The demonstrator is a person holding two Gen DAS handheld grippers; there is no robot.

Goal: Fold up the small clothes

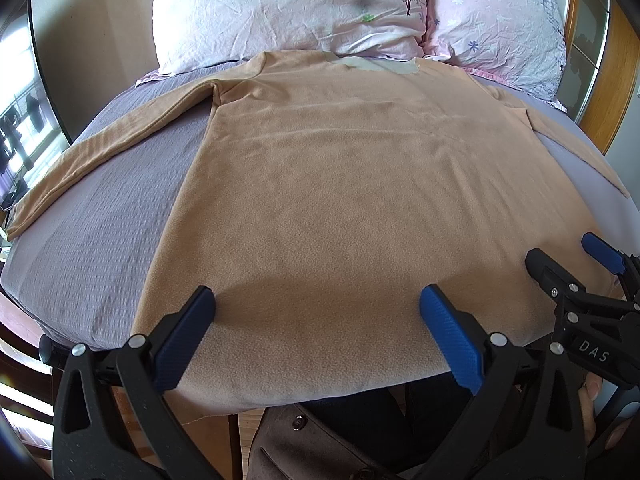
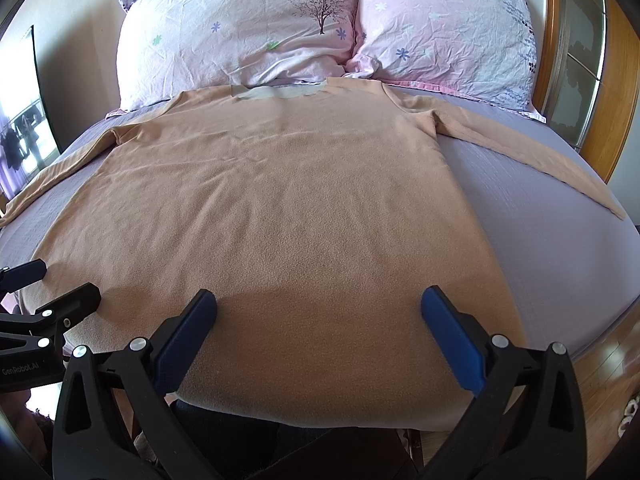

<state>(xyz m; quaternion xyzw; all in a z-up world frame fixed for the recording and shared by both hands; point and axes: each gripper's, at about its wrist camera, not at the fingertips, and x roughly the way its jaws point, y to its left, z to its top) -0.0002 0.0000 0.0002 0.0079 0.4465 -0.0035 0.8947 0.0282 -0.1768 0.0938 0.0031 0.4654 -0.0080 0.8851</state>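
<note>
Lavender bedsheet [image 1: 100,220] covers a bed with a wooden headboard frame [image 2: 624,92] at the right, and two crumpled pale pink pillows printed with small flowers and a bare tree [image 1: 280,8] lean side by side at the far end. Spread flat on the sheet lies a long-sleeved peach-tan fleece shirt [image 2: 280,200], its grey-lined neckline toward the pillows and its hem hanging just over the near edge of the bed. One sleeve stretches out to the left across the sheet and the other out to the right. Both black two-finger grippers with blue pads hover low over the hem end of the shirt, side by side. The left gripper [image 1: 316,304] has its fingers spread wide with only fleece showing between them, nothing held. The right gripper [image 2: 318,304] stands the same way, fingers wide apart and holding nothing, above the shirt's right half near its side seam.
</note>
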